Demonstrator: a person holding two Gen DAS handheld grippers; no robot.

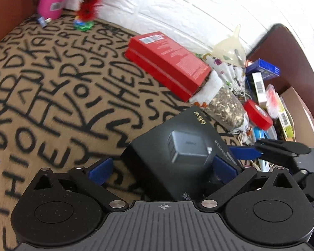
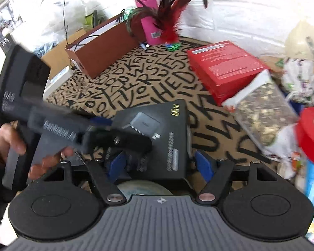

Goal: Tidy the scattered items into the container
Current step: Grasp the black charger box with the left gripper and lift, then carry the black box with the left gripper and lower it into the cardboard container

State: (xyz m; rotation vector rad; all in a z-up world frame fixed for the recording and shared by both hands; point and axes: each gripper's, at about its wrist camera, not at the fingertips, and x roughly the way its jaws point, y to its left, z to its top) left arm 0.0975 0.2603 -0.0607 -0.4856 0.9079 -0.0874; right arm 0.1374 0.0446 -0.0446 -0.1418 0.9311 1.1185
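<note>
Both tools meet at the black box (image 1: 183, 146), lifted above the lettered worktop (image 1: 52, 96). The left tool (image 1: 163, 167) has its blue pads spread either side of the box, whether they press it I cannot tell. The right tool (image 2: 159, 165) likewise straddles it, grip unclear. The red box (image 1: 167, 62) lies at 12 o'clock, the container (image 1: 299, 108) of items at 2 o'clock

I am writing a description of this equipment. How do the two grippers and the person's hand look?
Both grippers have black bodies with a ribbed grey top, two round black discs, silver pivot pins and a small crosshair mark. The left gripper and the right gripper carry blue fingers on black link arms. The hand on the left gripper's handle is bare skin, with a dark sleeve at the wrist.
</note>
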